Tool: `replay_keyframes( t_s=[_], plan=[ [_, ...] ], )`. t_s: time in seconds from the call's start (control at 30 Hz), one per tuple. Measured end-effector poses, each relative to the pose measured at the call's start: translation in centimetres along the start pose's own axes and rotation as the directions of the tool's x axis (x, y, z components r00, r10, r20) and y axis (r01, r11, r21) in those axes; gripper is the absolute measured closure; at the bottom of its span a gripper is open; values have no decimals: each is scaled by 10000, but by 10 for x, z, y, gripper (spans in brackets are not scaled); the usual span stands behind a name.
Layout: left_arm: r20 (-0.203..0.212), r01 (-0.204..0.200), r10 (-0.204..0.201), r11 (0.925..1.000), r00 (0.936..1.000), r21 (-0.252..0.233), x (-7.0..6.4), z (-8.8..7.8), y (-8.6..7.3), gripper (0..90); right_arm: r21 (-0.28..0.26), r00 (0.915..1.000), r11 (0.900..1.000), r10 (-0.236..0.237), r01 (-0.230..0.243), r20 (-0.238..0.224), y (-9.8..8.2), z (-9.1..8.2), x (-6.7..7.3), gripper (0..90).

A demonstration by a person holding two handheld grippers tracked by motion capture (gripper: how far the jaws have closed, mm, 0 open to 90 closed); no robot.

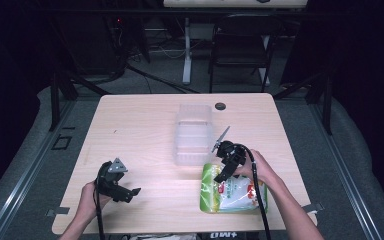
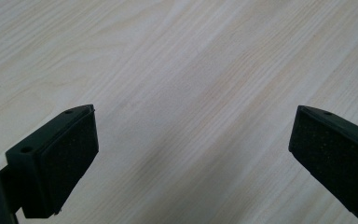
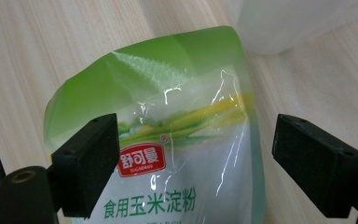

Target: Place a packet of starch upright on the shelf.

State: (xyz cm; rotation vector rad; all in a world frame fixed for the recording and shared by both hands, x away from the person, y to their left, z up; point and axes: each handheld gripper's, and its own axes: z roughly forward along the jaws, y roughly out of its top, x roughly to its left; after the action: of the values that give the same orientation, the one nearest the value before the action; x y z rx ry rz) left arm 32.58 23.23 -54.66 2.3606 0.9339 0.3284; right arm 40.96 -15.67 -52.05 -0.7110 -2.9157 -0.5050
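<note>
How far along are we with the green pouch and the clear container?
Early stage. Nothing looks done: the green pouch lies flat on the table, outside the clear container. In hand: the open right gripper hovers over the pouch. Left gripper open, idle. Grasping and any placing remain.

The green and clear food pouch (image 3: 168, 154) carries a red badge (image 3: 142, 161) with white Chinese characters reading 舒可曼 and a line of tiny Latin letters beneath, too small to make out surely. Below the badge, green characters (image 3: 149, 205) read 食用玉米淀粉. In the high view the pouch's (image 1: 232, 192) print is too small to read.
</note>
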Motion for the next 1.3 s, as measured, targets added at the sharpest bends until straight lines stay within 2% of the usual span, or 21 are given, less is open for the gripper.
replay_keyframes(
  t_s=[0.03,0.07,0.17,0.33,0.5,0.53,0.57,0.7,1.03,1.23,1.3],
  plan=[
    [-1,-3,3,10000,10000,-6,0,0,0,14,-84,9999,9999,113,-114,-50,1,3,0,151],
    [0,-3,3,10000,10000,-1,0,0,0,14,112,9999,9999,-71,72,-77,3,4,-3,155],
    [6,-16,16,10000,10000,22,0,0,0,14,247,9998,9996,-124,128,-171,6,7,-5,178],
    [31,3,-3,10000,10000,0,0,0,0,14,493,9990,9988,-29,50,-435,7,14,-10,376],
    [23,-6,6,10000,10000,-5,0,0,0,14,400,9975,9989,259,-233,-653,5,14,-11,572],
    [23,-6,6,10000,10000,-5,0,0,0,14,400,9975,9989,259,-233,-653,5,14,-11,572],
    [18,-5,5,10000,10000,-4,0,0,0,14,300,9978,9991,324,-307,-582,4,13,-11,659],
    [-6,-26,26,10000,10000,6,0,-1,0,14,457,9987,9988,216,-195,-458,4,13,-10,779],
    [-10,-36,36,10000,10000,0,0,-1,0,14,240,9998,9995,182,-183,36,0,8,1,844],
    [7,-9,9,10000,10000,3,-1,0,0,14,-199,9990,9991,374,-369,251,-7,1,2,850],
    [-32,-41,41,10000,10000,12,-1,-1,0,14,-531,9980,9971,555,-539,289,-12,-4,2,852]
  ],
)
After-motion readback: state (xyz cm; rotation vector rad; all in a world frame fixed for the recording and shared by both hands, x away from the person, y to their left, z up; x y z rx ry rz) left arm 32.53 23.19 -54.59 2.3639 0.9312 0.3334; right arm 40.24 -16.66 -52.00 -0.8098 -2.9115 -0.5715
